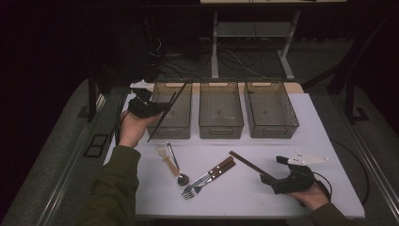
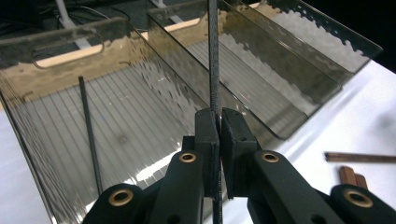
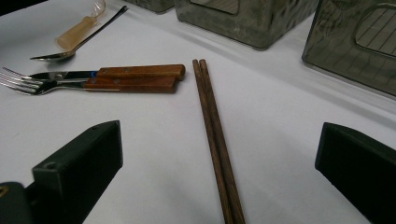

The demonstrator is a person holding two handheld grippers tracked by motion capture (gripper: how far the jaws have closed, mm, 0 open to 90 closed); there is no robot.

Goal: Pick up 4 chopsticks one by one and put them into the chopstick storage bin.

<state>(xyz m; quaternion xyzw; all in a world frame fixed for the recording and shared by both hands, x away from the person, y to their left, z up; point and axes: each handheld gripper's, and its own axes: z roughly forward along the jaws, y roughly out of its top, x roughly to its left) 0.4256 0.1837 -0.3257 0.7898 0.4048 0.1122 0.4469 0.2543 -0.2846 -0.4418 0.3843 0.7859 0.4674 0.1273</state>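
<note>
My left gripper [image 1: 161, 109] is shut on a thin black chopstick [image 1: 175, 101], which slants over the left clear bin [image 1: 179, 127]. In the left gripper view the jaws [image 2: 219, 116] pinch that black chopstick [image 2: 214, 65] upright, and a second black chopstick [image 2: 88, 135] lies inside the bin [image 2: 56, 60]. My right gripper [image 1: 274, 170] rests low at the table's front right, open. In the right gripper view its jaws [image 3: 222, 140] stand wide apart on either side of a pair of brown chopsticks [image 3: 212, 126] lying on the white table; the pads do not touch them.
Two more clear bins, the middle bin [image 1: 221, 126] and the right bin [image 1: 272, 129], stand in a row at the back. On the table lie a metal spoon [image 1: 176, 165], a plastic spoon [image 1: 166, 160] and wooden-handled forks [image 1: 209, 176]. The brown chopsticks [image 1: 245, 162] lie right of the forks.
</note>
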